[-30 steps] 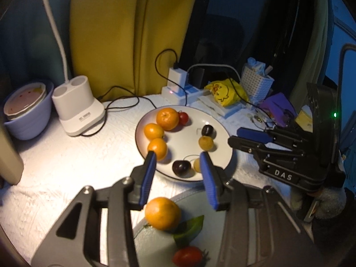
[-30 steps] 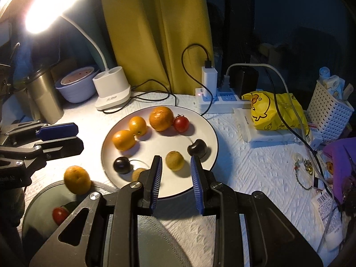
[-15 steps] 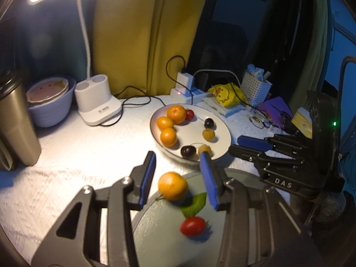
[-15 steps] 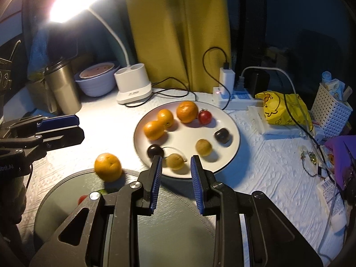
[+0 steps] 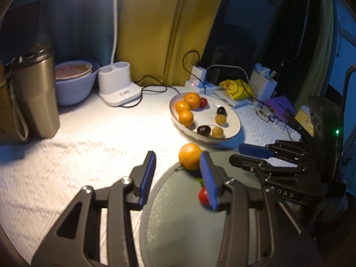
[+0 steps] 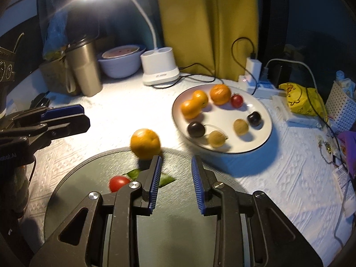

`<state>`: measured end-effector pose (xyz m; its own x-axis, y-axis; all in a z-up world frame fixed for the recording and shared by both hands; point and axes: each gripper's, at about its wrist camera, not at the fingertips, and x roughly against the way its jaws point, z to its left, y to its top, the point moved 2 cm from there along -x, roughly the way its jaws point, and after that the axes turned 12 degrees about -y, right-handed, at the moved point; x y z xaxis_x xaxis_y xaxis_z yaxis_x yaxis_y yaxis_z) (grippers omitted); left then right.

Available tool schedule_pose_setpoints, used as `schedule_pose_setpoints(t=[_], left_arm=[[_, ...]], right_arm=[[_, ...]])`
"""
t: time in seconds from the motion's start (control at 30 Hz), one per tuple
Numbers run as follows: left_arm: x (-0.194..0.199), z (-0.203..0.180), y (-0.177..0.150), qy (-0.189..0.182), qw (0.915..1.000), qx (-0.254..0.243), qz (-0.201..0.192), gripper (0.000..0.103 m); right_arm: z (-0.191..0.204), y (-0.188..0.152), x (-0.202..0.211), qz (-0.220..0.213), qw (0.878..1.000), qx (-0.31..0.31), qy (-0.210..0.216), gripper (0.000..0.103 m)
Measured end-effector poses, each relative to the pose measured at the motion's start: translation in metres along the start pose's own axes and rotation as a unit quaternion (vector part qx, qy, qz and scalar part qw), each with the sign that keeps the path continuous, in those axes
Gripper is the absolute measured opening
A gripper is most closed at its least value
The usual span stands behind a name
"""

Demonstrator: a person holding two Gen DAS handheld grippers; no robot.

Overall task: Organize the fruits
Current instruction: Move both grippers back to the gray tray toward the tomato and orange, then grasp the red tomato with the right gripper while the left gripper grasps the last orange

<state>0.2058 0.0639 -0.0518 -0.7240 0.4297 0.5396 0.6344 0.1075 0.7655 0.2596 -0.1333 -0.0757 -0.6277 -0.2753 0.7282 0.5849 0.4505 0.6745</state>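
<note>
You are sitting early in the sort: one orange [image 6: 145, 143] and one cherry tomato [image 6: 119, 183] are resting on the dark plate [image 6: 73, 178]; seven fruits are waiting on the white plate [image 6: 264, 138]. Both grippers, left gripper [image 5: 176, 173] and right gripper [image 6: 174, 178], are gaping wide, holding nothing.

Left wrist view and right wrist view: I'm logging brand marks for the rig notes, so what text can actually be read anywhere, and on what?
"DAS": raised letters on the body of the right gripper, left wrist view; any letter before them is unclear.
Lamp base: a small front label, too small to read.
Left gripper: lettering on its body, too blurred to read.
Yellow bag: a cartoon print, no legible words.
</note>
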Motion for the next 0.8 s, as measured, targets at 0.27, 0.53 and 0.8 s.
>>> schedule_pose_setpoints(t=[0.27,0.53,0.8], left_arm=[[0.009,0.002,-0.017,0.016,0.9999,-0.004,-0.002,0.043],[0.015,0.010,-0.028,0.018,0.9998,0.006,-0.001,0.043],[0.017,0.013,-0.030,0.015,0.9998,0.009,-0.002,0.043]], right_arm=[[0.021,-0.012,-0.001,0.015,1.000,0.010,0.013,0.039],[0.036,-0.014,-0.003,0.022,0.999,0.013,0.034,0.040],[0.052,-0.016,0.000,0.032,0.998,0.022,0.058,0.040]])
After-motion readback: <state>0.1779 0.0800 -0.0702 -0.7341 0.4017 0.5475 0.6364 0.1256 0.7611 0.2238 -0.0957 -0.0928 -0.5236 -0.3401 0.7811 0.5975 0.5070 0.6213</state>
